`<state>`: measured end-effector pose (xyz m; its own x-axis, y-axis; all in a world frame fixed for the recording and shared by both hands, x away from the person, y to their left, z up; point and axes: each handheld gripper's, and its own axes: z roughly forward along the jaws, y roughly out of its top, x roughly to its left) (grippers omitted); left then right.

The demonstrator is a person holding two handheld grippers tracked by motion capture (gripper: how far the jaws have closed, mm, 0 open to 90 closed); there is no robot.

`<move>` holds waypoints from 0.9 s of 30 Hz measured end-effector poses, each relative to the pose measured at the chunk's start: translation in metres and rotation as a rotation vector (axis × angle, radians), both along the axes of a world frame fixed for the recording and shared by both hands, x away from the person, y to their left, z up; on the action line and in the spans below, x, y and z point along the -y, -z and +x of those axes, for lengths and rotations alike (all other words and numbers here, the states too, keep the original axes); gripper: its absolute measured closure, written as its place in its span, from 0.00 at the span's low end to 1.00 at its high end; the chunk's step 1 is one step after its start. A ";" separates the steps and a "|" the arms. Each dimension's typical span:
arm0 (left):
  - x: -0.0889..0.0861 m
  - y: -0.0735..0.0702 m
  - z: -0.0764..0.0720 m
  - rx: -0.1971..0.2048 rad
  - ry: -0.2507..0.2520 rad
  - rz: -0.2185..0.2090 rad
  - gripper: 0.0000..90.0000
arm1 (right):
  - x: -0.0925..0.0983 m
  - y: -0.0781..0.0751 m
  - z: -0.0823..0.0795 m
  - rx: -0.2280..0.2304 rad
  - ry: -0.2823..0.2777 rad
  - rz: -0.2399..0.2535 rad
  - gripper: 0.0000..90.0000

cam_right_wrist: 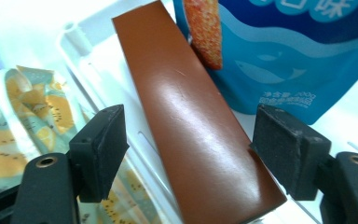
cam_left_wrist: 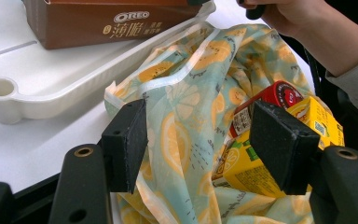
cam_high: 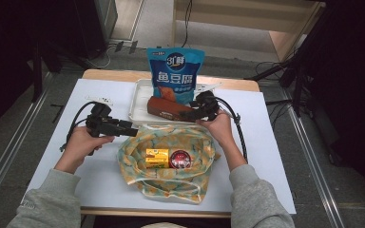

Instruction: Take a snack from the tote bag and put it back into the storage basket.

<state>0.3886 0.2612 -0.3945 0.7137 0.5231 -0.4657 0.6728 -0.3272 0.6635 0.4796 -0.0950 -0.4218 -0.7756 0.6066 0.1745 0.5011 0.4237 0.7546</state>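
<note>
Brown box (cam_right_wrist: 191, 121): long, flat, glossy plain top, "OREO" in white on its side (cam_left_wrist: 116, 21). Lies in white tray (cam_high: 140, 107) at 12 o'clock from lemon-print bag (cam_high: 171, 137), leaning on blue pouch (cam_high: 176, 71). R gripper (cam_right_wrist: 189, 156) jaws spread wide either side of box, pads not pressing. L gripper (cam_left_wrist: 205, 147) jaws spread at bag's 9 o'clock edge, pinching nothing. Yellow carton (cam_high: 157, 157) and red can (cam_high: 180, 159) in bag.

Brown box (cam_right_wrist: 200, 140) between spread jaws; blue pouch (cam_right_wrist: 289, 51) behind.
</note>
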 end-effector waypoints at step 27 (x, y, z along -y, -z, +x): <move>-0.001 -0.001 0.000 0.014 0.004 0.009 0.41 | -0.035 0.011 -0.011 -0.039 -0.063 -0.021 1.00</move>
